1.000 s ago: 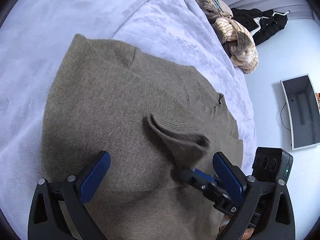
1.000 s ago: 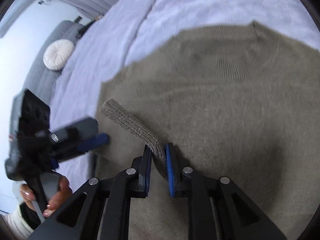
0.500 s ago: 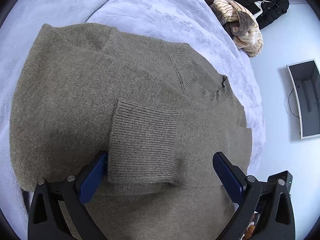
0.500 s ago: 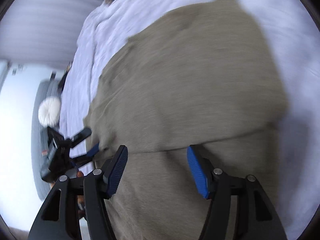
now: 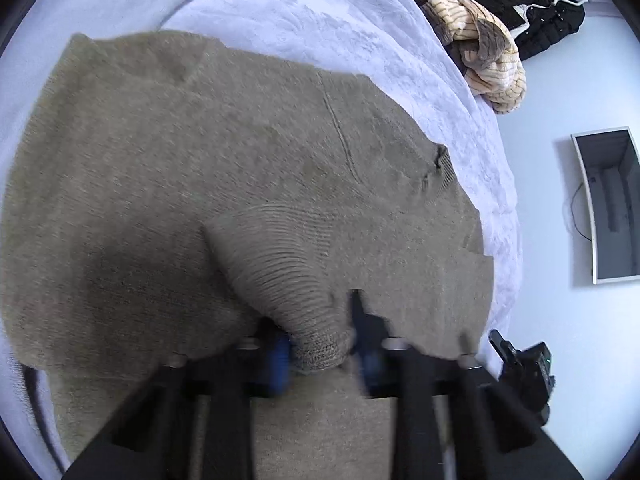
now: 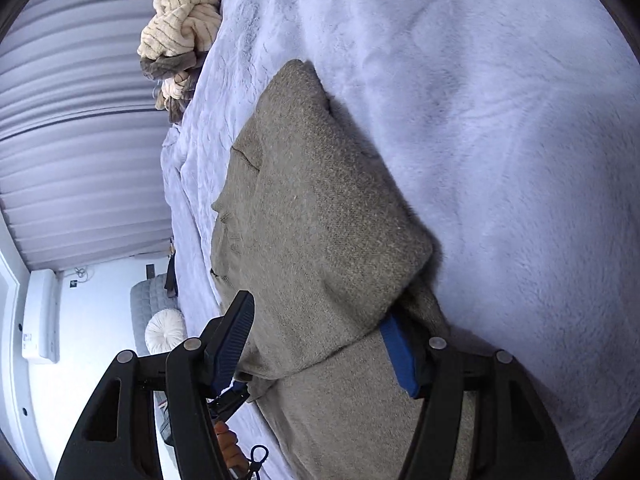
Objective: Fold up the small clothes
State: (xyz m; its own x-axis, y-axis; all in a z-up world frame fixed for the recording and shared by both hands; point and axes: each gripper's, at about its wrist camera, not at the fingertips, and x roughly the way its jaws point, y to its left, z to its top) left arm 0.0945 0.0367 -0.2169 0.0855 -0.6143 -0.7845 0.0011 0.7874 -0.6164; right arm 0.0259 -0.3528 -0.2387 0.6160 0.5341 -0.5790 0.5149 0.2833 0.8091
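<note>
My left claw (image 5: 320,350) has just closed and pinches the cuff (image 5: 316,344) of the sweater (image 5: 180,168), which lies near the bed's (image 6: 500,120) edge. My right claw (image 6: 320,344) gapes wide astride a fold.

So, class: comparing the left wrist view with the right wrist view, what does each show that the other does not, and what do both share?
Only the left wrist view shows the left gripper, whose jaws have just been closing, pinching the ribbed cuff, plus a black garment.

Only the right wrist view shows the right gripper open, astride the folded edge, and a round white cushion.

Both show the olive sweater, the pale blanket and the striped clothes pile.
</note>
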